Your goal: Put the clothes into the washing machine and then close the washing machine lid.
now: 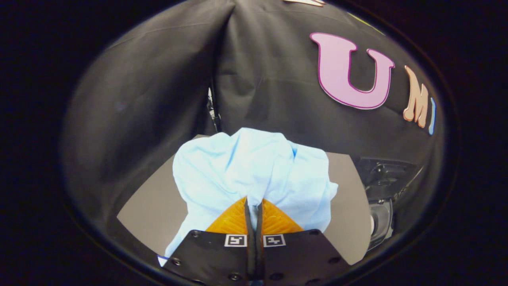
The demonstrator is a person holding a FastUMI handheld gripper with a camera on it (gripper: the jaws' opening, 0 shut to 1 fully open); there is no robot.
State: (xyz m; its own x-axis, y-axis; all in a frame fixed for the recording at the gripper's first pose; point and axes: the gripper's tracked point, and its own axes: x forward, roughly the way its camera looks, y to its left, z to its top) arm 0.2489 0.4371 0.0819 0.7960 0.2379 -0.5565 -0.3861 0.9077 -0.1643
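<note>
Evidently the gripper (253, 206) pinches a fold of the blue cloth (250, 174), fingers nearly together, lifting it off the table (147, 206) toward the washer (383, 198) alongside.

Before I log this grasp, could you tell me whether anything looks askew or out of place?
Nothing stands out. The gripper is shut on a bunched fold of the light blue garment, which hangs crumpled over the grey table, as expected for cloth.
</note>
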